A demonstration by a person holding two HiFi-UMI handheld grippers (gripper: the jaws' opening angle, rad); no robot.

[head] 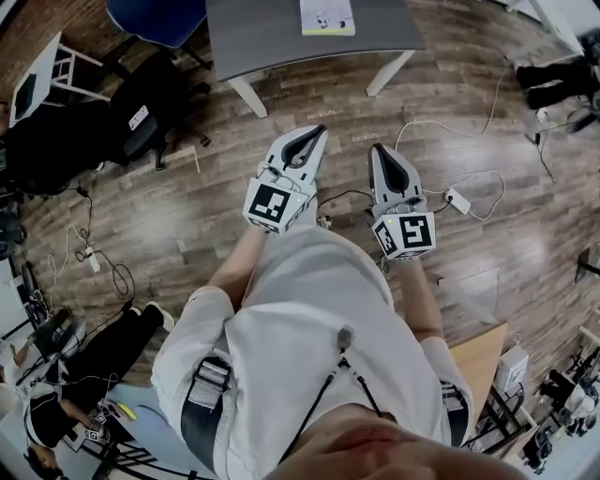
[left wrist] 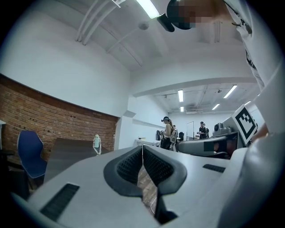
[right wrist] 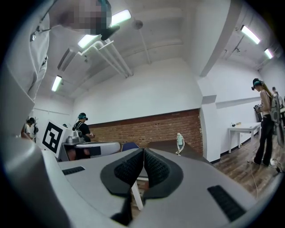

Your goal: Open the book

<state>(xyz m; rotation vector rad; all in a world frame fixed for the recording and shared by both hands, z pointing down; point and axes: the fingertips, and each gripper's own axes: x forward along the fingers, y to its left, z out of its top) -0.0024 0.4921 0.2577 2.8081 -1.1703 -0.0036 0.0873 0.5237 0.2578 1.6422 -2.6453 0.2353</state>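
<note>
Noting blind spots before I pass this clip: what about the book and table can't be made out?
Book, head view: far end cut off by the top edge; cover print too small to read.
Table, head view: far part cut off by the same edge.
Gripper views: table seen nearly edge-on, so the book does not show.
Pale figure, right gripper view: too small to identify.

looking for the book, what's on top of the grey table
One light-covered book lies on the grey table. The table's far part runs out of the head view, so anything there is unseen.
</note>
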